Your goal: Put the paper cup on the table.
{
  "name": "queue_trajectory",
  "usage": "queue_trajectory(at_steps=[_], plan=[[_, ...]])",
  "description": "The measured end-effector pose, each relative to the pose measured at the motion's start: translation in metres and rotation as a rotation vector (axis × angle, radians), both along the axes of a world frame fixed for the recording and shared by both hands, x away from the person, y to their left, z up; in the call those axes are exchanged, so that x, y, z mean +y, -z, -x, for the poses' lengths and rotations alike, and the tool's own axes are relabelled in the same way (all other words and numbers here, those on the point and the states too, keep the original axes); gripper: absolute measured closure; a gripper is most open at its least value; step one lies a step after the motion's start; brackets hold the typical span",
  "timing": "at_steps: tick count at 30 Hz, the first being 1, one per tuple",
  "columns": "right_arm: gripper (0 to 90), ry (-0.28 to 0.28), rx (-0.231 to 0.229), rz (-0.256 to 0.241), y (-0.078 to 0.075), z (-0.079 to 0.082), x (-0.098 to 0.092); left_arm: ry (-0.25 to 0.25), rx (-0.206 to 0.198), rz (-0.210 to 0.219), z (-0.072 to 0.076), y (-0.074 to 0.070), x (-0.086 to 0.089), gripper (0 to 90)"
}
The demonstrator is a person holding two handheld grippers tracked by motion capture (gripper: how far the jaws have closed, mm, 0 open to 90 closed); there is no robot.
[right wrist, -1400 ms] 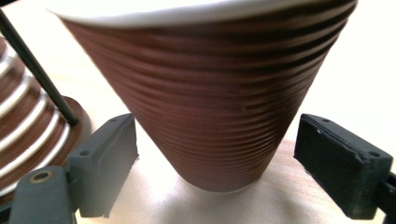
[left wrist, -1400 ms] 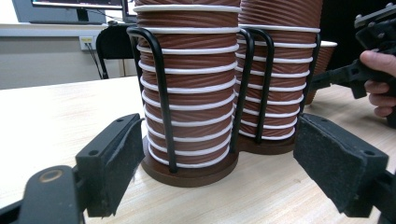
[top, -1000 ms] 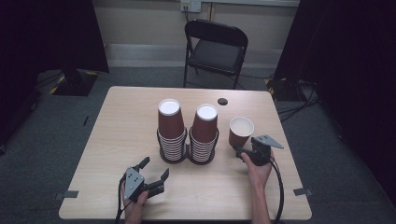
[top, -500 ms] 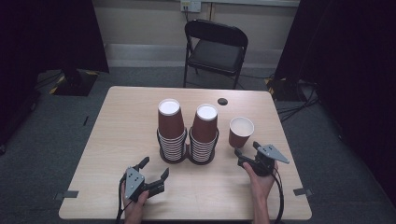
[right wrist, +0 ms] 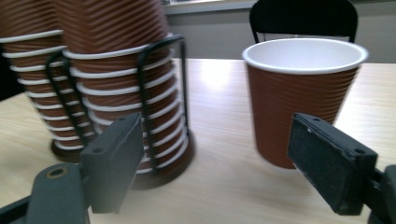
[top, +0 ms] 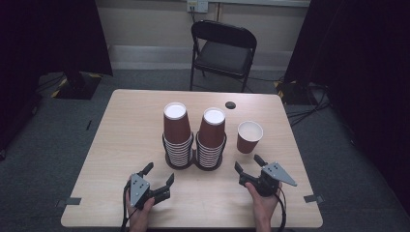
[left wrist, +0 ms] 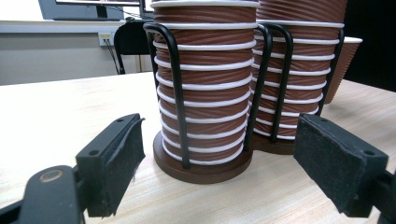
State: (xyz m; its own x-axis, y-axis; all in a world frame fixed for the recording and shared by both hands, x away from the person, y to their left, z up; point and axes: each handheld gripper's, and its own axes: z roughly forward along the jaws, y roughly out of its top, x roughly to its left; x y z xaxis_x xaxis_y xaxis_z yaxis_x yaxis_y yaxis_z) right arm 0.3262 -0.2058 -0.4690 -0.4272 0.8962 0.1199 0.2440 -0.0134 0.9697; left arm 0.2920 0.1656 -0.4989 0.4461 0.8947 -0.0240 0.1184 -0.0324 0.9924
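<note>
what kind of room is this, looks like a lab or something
Probably a recording or test room, not a home: black curtains on both sides, one wooden table on grey carpet, a folding chair and loose floor cables.

Cups are all ribbed reddish-brown with white rims and white insides, both the stacks (top: 194, 137) and the single cup (top: 249, 137) out at 2 o'clock. Stack holder (left wrist: 201, 161) is black wire on a dark brown base. Table (top: 125, 125) is pale wood grain, chair (top: 223, 48) at 12 is black, gripper pads (left wrist: 122, 163) matte black.
</note>
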Motion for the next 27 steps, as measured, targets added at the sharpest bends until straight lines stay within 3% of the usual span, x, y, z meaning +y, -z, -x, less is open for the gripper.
queue_trajectory(at_steps=[7, 9, 13, 21, 27], plan=[[16.8, -0.075, -0.016, 0.025, 0.006, 0.013, 0.024, 0.004, 0.006, 0.014, 0.0, 0.0, 0.001, 15.9], [16.7, -0.118, -0.026, 0.021, 0.01, 0.015, 0.034, -0.001, 0.004, 0.011, 0.0, 0.0, 0.001, 15.9], [16.0, -0.147, -0.019, 0.001, 0.018, 0.017, 0.045, -0.002, 0.006, 0.01, 0.001, 0.0, 0.001, 15.9], [14.6, -0.156, -0.03, 0.002, 0.027, 0.018, 0.052, -0.005, 0.003, 0.013, 0.002, 0.0, 0.001, 15.9], [13.5, -0.158, -0.013, 0.012, 0.027, 0.017, 0.054, -0.001, 0.0, 0.015, 0.002, 0.0, 0.002, 15.9]])
